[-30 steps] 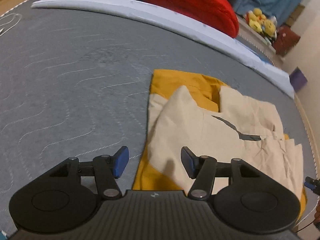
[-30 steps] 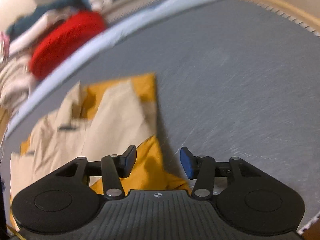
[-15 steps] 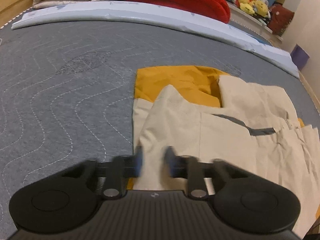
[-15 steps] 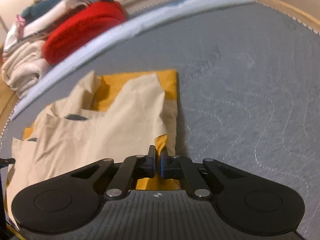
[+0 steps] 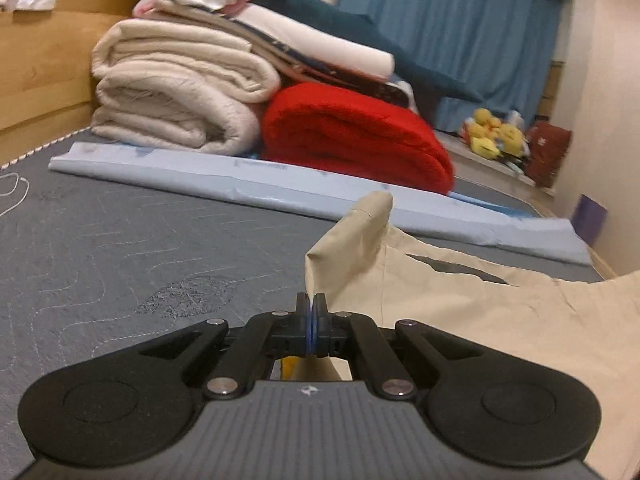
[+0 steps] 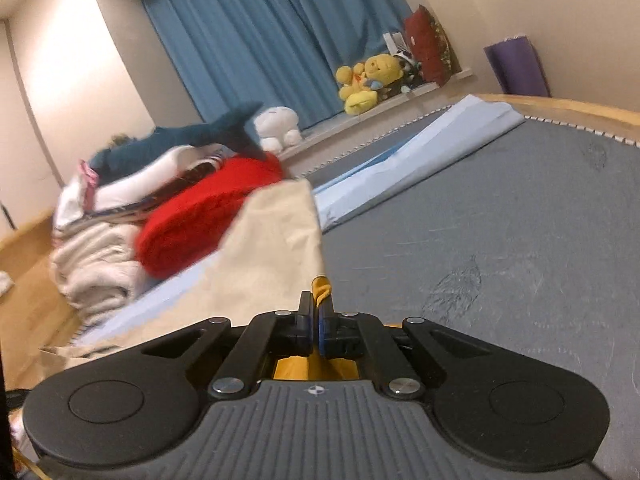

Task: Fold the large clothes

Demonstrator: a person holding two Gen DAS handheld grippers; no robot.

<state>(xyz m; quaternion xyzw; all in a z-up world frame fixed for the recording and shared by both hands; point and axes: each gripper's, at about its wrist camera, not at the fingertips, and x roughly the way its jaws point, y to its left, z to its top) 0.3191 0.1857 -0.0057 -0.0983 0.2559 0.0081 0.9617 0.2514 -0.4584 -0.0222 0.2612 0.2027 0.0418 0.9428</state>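
The beige and mustard garment [image 5: 480, 308] lies on the grey quilted mattress [image 5: 120, 248]. In the left wrist view my left gripper [image 5: 311, 308] is shut on the garment's near left edge, and the cloth stands up in a peak ahead of the pads. Seen from the right wrist, my right gripper [image 6: 316, 306] is shut on the garment's [image 6: 264, 264] near right edge. A fold of mustard cloth pokes out above its pads, and the beige layer rises to the left of it. Both edges are lifted off the mattress.
A rolled pale blue sheet [image 5: 280, 188] runs across the mattress beyond the garment. Behind it sit a red blanket [image 5: 352, 136], stacked cream blankets [image 5: 176, 100] and a wooden headboard [image 5: 40, 60]. Blue curtains [image 6: 248, 40] and yellow plush toys [image 6: 368, 80] stand at the back.
Both grippers went from open to shut on the garment's near edges, then rose and tilted up. The cloth now hangs lifted from the pads, and the views look across the bed.
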